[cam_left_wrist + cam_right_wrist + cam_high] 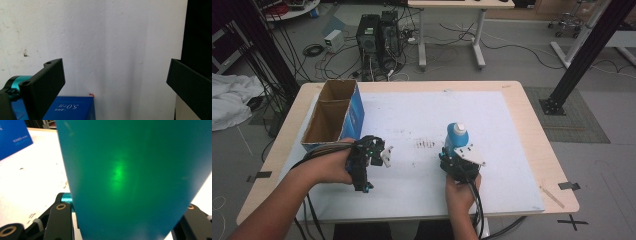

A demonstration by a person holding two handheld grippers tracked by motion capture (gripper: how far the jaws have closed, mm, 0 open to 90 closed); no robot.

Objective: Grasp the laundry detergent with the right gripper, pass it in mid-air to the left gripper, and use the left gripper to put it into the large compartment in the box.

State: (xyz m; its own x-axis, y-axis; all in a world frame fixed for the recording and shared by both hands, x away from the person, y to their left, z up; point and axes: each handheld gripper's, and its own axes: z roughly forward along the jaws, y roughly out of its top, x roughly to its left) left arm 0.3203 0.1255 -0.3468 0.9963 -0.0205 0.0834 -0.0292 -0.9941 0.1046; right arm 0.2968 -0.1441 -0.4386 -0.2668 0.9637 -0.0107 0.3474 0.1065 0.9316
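A blue bottle (457,136) with a white cap stands upright on the white mat (412,115), right of centre. My right gripper (458,161) is just behind it, and its jaws close on the bottle's lower body. In the right gripper view the bottle's teal-blue wall (130,175) sits between the two jaws of the right gripper (125,222). My left gripper (368,156) hovers over the mat beside the box, with its jaws wide apart. Nothing lies between the jaws of the left gripper (116,75), only white mat.
An open cardboard box (333,116) with a blue side stands at the table's left; its blue corner (72,108) shows below my left jaws. Dark specks (426,145) mark the mat's middle. Computer towers and cables lie on the floor beyond the far table edge.
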